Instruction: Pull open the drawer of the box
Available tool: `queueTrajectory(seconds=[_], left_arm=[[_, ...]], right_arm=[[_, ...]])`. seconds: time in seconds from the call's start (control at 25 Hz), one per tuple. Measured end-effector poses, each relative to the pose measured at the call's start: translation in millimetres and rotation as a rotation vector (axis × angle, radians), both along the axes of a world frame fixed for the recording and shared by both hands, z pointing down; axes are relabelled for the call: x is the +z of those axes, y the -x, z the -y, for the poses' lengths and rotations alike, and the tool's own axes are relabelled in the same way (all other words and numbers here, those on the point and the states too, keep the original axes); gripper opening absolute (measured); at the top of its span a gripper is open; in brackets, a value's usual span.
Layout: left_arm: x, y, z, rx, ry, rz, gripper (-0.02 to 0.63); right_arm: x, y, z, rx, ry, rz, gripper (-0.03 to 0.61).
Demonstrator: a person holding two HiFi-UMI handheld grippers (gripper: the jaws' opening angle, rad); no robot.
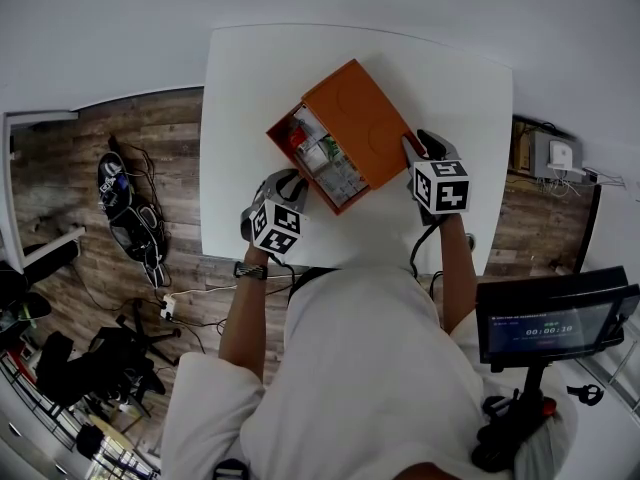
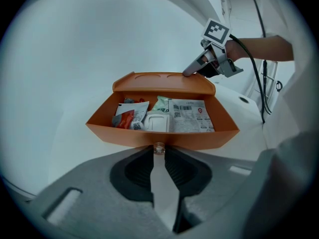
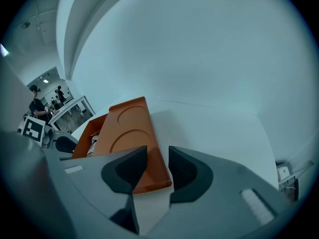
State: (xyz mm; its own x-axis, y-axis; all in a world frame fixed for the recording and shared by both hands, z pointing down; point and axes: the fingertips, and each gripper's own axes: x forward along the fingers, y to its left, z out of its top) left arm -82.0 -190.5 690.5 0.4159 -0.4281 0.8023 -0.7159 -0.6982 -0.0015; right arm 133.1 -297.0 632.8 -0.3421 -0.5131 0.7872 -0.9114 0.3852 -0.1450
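Nearest to me are the two grey jaws of my left claw (image 2: pixel 158 152), drawn in to a narrow slit and nipping the small clear knob (image 2: pixel 158 147) right at their tips. That knob sits on the front wall of the orange drawer (image 2: pixel 124 133), so the drawer lies straight ahead of this claw and meets it only through the knob. It stands well out of the box (image 2: pixel 164 79), whose flat lid shows just beyond and above the open tray. Paper packets (image 2: pixel 187 116) lie bare inside. I hold the knob and not the wall because it seems the one part of that front small enough to pinch and draw straight back.

My right claw (image 3: pixel 157 152) has its jaws standing apart, straddling the near end of the box. The orange corner runs in between them, close against the left jaw, with a sliver of white table (image 1: pixel 250 88) showing before the right one. I judge there is no real squeeze here. Seen from my left claw, its tips rest on the lid's far right corner, away from the drawer's mouth. That placing makes sense to me as a brace, so the light box stays put on the smooth table instead of sliding along with the pull.

With the tray this far out and its contents uncovered, I reckon the opening is done or nearly so.
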Motion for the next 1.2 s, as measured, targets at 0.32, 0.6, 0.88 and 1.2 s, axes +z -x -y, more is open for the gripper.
queueTrajectory(seconds=[0.32, 0.6, 0.88, 1.2], left_arm=[[4, 5, -2, -0.014, 0.004, 0.012, 0.075], [9, 11, -4, -0.032, 0.0, 0.025, 0.075], [-3, 12, -12, -0.097, -0.03, 0.016, 0.078], [-3, 17, -18, -0.209, -0.044, -0.005, 0.103]], right_arm=[[4, -5, 3, 0.011, -0.003, -0.009, 0.149], [9, -11, 7, 0.024, -0.007, -0.013, 0.15], [-4, -11, -2, 0.042, -0.025, -0.025, 0.153], [-6, -13, -16, 0.043, -0.008, -0.024, 0.167]])
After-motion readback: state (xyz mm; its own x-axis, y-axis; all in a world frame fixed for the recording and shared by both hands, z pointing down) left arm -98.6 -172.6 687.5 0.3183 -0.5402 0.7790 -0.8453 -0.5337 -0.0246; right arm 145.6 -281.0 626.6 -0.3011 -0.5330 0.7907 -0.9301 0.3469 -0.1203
